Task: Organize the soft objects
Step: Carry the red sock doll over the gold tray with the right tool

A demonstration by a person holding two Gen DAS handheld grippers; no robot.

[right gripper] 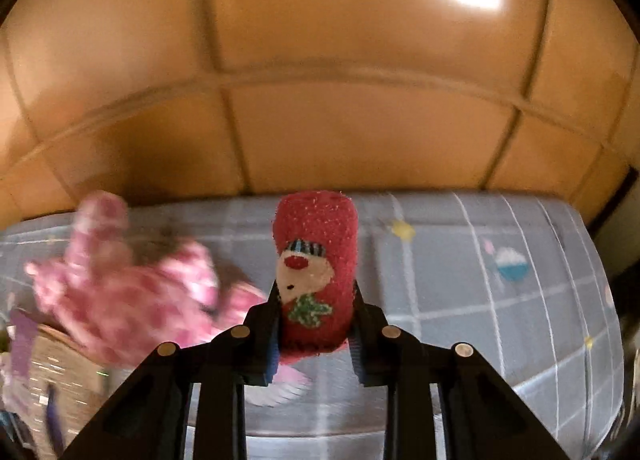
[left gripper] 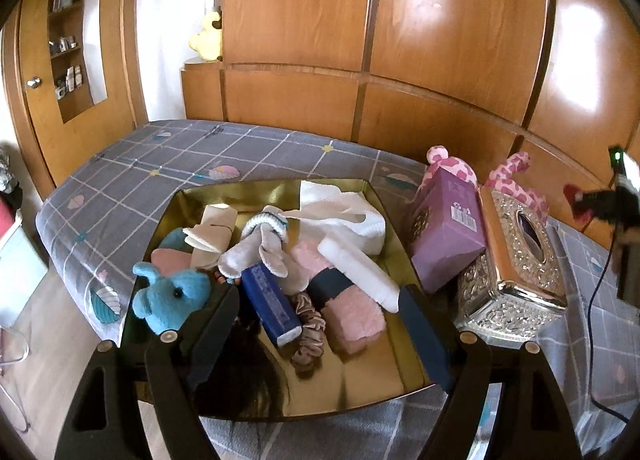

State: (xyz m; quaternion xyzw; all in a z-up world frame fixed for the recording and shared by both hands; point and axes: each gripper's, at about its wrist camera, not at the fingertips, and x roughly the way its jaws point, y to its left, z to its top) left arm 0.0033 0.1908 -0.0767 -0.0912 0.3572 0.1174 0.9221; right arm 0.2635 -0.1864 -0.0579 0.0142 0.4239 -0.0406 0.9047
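A gold tray (left gripper: 392,260) lies on the bed with soft things heaped in it: a blue plush elephant (left gripper: 172,296), white cloths (left gripper: 352,216), a pink fuzzy sock (left gripper: 352,316), a silky scrunchie (left gripper: 310,324) and a dark tuft of hair (left gripper: 248,364). My left gripper (left gripper: 320,320) hovers open over the tray's near end, gripping nothing, its left finger beside the elephant. My right gripper (right gripper: 316,320) is shut on a rolled red fuzzy sock with a snowman (right gripper: 316,260), lifted above the bed. From the left wrist view that gripper (left gripper: 612,200) shows at the far right.
A blue box (left gripper: 270,300) lies among the soft things in the tray. Right of the tray stand a purple box (left gripper: 448,232) and a silver tissue box (left gripper: 516,260), with a pink spotted plush (right gripper: 120,280) behind them. The checked bedspread (right gripper: 480,280) ends at wooden wardrobe doors (left gripper: 360,40).
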